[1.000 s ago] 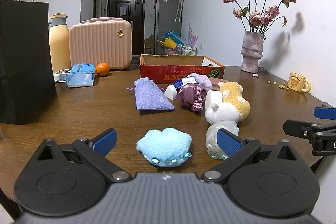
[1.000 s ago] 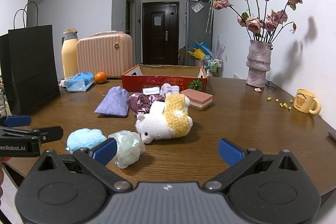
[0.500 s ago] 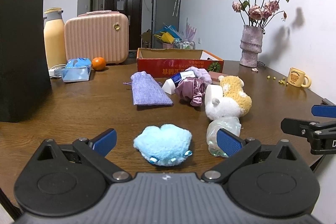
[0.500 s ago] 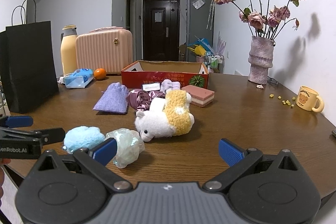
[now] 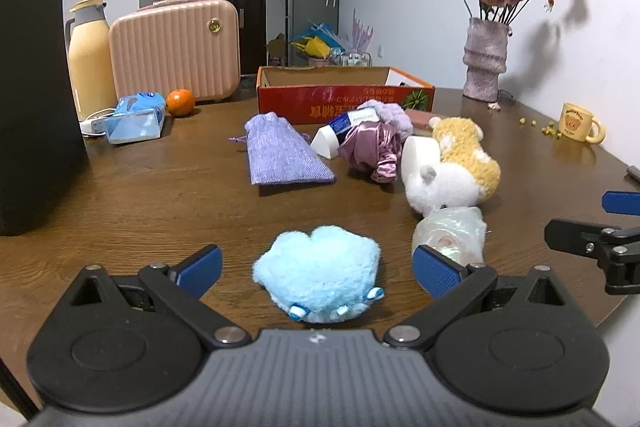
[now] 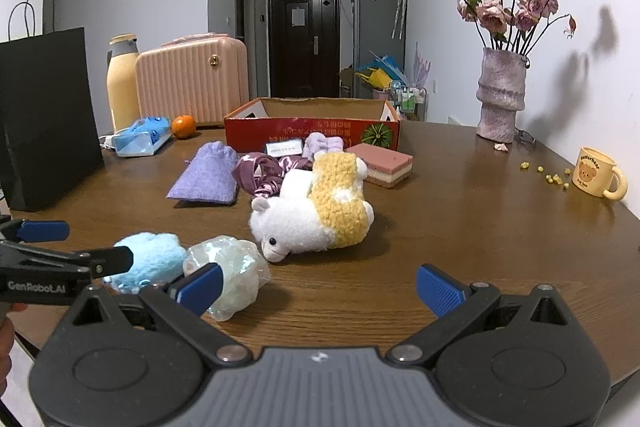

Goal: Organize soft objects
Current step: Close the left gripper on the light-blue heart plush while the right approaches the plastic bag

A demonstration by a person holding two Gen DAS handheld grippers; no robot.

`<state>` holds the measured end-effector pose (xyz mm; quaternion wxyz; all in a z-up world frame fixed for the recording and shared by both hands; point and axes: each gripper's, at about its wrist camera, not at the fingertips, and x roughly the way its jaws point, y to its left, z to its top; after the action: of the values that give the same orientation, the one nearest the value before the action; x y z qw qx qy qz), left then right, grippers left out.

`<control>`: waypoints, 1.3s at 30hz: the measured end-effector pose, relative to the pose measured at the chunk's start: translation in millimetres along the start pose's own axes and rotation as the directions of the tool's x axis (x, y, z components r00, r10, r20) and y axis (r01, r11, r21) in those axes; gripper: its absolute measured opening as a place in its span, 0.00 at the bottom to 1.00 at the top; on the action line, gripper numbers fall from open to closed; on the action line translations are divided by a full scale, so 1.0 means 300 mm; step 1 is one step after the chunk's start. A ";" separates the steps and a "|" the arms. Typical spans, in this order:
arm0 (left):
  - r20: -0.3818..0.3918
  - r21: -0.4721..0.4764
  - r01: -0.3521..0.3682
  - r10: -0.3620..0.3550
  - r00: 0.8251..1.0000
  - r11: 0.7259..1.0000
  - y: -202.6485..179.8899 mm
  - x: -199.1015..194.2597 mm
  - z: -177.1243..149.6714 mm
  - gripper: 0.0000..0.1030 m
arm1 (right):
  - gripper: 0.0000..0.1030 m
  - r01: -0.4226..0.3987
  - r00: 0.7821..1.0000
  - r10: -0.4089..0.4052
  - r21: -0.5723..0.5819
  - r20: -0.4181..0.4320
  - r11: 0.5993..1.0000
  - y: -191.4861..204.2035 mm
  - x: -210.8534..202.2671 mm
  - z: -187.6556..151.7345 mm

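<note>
A fluffy light-blue plush [image 5: 318,273] lies on the wooden table between the wide-apart fingers of my left gripper [image 5: 318,271], which is open and not touching it. Right of it lie a pale iridescent soft ball [image 5: 450,233] and a white-and-yellow plush alpaca [image 5: 452,171]. Farther back are a purple drawstring pouch [image 5: 280,155], a mauve satin scrunchie [image 5: 370,147] and a lilac scrunchie [image 5: 386,113]. My right gripper [image 6: 318,285] is open over bare table; its left finger [image 6: 200,287] overlaps the soft ball [image 6: 228,267] in view. The alpaca [image 6: 312,211] lies ahead of it.
A red cardboard box [image 5: 344,93] stands open at the back. A black paper bag [image 5: 36,99], thermos [image 5: 90,57], pink case [image 5: 176,47], tissue pack [image 5: 136,117] and orange [image 5: 181,101] fill the left. A vase [image 6: 502,93], yellow mug [image 6: 598,173] and pink layered sponge [image 6: 384,163] are on the right.
My left gripper has edged forward and lower toward the blue plush, which now sits deeper between the fingers. The right gripper has barely shifted. Both stay open.
</note>
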<state>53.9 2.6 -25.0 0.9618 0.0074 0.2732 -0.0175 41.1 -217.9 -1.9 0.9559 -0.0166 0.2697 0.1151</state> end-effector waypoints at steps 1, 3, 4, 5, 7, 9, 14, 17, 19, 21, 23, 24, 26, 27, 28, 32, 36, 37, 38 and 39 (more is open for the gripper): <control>-0.006 0.001 -0.002 0.002 1.000 1.000 0.001 0.009 0.001 1.00 | 1.00 0.001 1.000 -0.001 0.001 -0.004 1.000 0.000 0.007 0.000; -0.024 0.004 -0.004 0.004 1.000 1.000 0.005 0.035 0.008 1.00 | 1.00 0.002 1.000 -0.002 0.005 -0.011 1.000 -0.002 0.020 0.000; -0.031 0.005 -0.005 0.005 1.000 1.000 0.007 0.047 0.010 1.00 | 1.00 0.002 1.000 -0.002 0.006 -0.014 1.000 -0.002 0.027 0.000; -0.038 0.007 -0.005 0.005 0.999 1.000 0.007 0.058 0.012 1.00 | 1.00 0.003 1.000 -0.003 0.008 -0.018 1.000 -0.004 0.033 0.000; -0.053 0.010 -0.006 0.006 0.999 1.000 0.007 0.082 0.016 1.00 | 1.00 0.004 1.000 -0.004 0.011 -0.026 1.000 -0.004 0.047 0.000; -0.071 0.012 -0.006 0.007 0.997 1.000 0.008 0.106 0.018 1.00 | 1.00 0.005 0.999 -0.004 0.015 -0.033 1.000 -0.005 0.062 -0.001; -0.111 0.011 -0.005 0.006 0.994 1.000 0.007 0.158 0.019 1.00 | 1.00 0.007 0.999 -0.006 0.024 -0.051 1.000 -0.008 0.094 -0.005; -0.124 0.011 -0.008 0.009 0.992 1.000 0.002 0.185 0.020 1.00 | 1.00 0.011 0.998 -0.009 0.029 -0.058 1.000 -0.012 0.110 -0.008; -0.131 0.009 -0.009 0.010 0.991 1.000 0.000 0.202 0.019 1.00 | 1.00 0.014 0.998 -0.011 0.033 -0.064 0.999 -0.014 0.120 -0.011; -0.140 0.006 -0.011 0.012 0.990 1.000 -0.001 0.217 0.018 1.00 | 1.00 0.015 0.998 -0.012 0.035 -0.069 0.999 -0.016 0.126 -0.014; -0.150 0.000 -0.010 0.009 0.989 1.000 0.001 0.229 0.015 1.00 | 1.00 0.014 0.997 -0.011 0.037 -0.073 0.999 -0.018 0.133 -0.016; -0.152 -0.003 -0.009 0.008 0.988 1.000 0.001 0.234 0.013 1.00 | 1.00 0.014 0.997 -0.011 0.037 -0.075 0.999 -0.017 0.136 -0.016; -0.155 -0.011 -0.008 0.007 0.988 1.000 0.002 0.244 0.012 1.00 | 1.00 0.014 0.997 -0.011 0.037 -0.077 0.999 -0.017 0.143 -0.017; -0.156 -0.013 -0.004 0.002 0.988 1.000 0.002 0.248 0.010 0.98 | 1.00 0.015 0.997 -0.012 0.036 -0.078 0.999 -0.017 0.146 -0.018; -0.159 -0.016 -0.001 -0.002 0.987 1.000 0.004 0.252 0.008 0.96 | 1.00 0.015 0.997 -0.012 0.036 -0.079 0.999 -0.017 0.148 -0.019; -0.160 -0.014 0.002 -0.004 0.987 1.000 0.004 0.262 -0.002 0.84 | 1.00 0.014 0.997 -0.011 0.035 -0.082 0.999 -0.015 0.155 -0.019; -0.146 -0.033 0.024 -0.029 0.989 0.999 0.018 0.253 -0.006 0.81 | 1.00 0.008 0.997 -0.005 0.034 -0.082 0.999 -0.010 0.156 -0.022; -0.144 -0.036 0.027 -0.032 0.989 0.999 0.021 0.251 -0.007 0.80 | 1.00 0.007 0.997 -0.004 0.034 -0.082 0.999 -0.008 0.156 -0.021; -0.143 -0.038 0.028 -0.033 0.989 0.999 0.023 0.248 -0.008 0.80 | 1.00 0.005 0.997 -0.002 0.033 -0.082 0.999 -0.006 0.158 -0.021; -0.142 -0.040 0.029 -0.034 0.989 0.999 0.025 0.245 -0.009 0.80 | 1.00 0.002 0.997 0.000 0.032 -0.081 0.999 -0.003 0.158 -0.020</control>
<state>115.3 8.0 -65.8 0.9394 -0.0138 0.3416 -0.0269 77.6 -209.4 -31.8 0.9444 -0.0062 0.3101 0.1095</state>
